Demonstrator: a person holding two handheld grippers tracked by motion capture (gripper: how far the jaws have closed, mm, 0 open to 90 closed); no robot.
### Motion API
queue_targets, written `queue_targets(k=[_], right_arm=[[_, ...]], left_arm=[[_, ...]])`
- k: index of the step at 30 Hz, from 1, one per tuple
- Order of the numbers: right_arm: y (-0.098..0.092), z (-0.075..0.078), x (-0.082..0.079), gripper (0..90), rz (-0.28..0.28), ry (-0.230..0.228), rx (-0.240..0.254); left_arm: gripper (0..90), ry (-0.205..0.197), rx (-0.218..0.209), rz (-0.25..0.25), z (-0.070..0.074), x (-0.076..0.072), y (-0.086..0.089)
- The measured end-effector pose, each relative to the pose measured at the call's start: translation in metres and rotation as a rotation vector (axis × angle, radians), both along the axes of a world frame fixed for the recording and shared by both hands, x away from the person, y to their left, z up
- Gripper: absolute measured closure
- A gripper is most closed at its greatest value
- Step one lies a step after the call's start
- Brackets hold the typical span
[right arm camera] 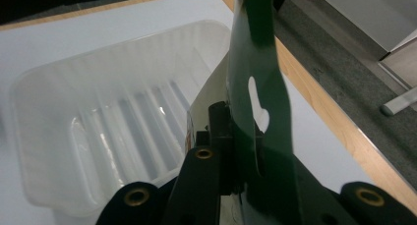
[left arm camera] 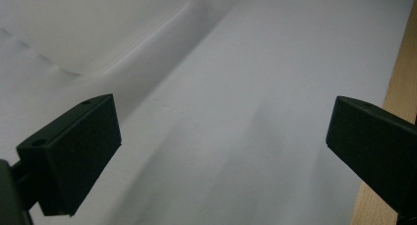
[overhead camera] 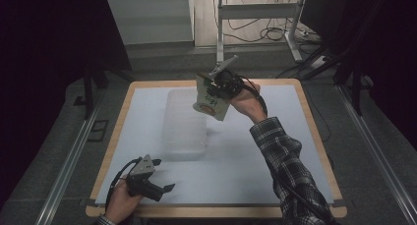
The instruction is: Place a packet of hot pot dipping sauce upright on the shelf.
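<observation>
you are carrying a flat cream-and-green printed packet point(overhead camera: 212, 101) in your right gripper point(overhead camera: 220, 90), held up over the far right corner of the translucent ribbed plastic tray point(overhead camera: 185, 126) that sits mid-table on the white sheet point(overhead camera: 246, 161). the right jaws are closed on the packet; in the right gripper view its green edge point(right arm camera: 255, 82) stands upright between them, with the tray point(right arm camera: 98, 122) open just to the left and below. this looks like the carry-to-tray step, so the next move calls for shifting the packet left until it hangs over the tray's middle, lowering it, then letting the jaws part. your left gripper point(overhead camera: 152, 183) rests at the near left of the table, jaws wide apart and holding nothing, with the tray's wall point(left arm camera: 98, 58) blurred beyond them. the packet's print is too small to read, its lower end is cut off behind the jaws in the right gripper view, and whether anything already lies in the tray is hard to tell through the glare.
</observation>
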State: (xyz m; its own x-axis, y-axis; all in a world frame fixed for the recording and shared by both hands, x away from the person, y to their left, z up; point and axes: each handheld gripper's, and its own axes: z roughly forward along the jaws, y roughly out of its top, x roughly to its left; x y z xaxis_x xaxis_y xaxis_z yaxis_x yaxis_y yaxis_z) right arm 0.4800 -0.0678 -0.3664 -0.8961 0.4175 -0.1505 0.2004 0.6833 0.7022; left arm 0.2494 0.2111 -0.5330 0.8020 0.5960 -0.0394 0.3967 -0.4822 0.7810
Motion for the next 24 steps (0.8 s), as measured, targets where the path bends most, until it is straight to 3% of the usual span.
queue_targets(k=[4, 15, 24], right_arm=[[0.007, 0.000, 0.006, 89.6, 0.005, -0.014, -0.020], [0.023, -0.005, 0.018, 89.6, 0.050, -0.001, -0.041], [0.043, -0.004, 0.018, 89.6, 0.102, -0.013, -0.072]], left_arm=[[0.2, 0.002, -0.002, 0.001, 0.000, 0.000, 0.000], [0.2, 0.004, 0.003, -0.003, -0.001, 0.000, 0.000], [0.2, 0.005, 0.001, -0.006, -0.001, 0.000, -0.001]])
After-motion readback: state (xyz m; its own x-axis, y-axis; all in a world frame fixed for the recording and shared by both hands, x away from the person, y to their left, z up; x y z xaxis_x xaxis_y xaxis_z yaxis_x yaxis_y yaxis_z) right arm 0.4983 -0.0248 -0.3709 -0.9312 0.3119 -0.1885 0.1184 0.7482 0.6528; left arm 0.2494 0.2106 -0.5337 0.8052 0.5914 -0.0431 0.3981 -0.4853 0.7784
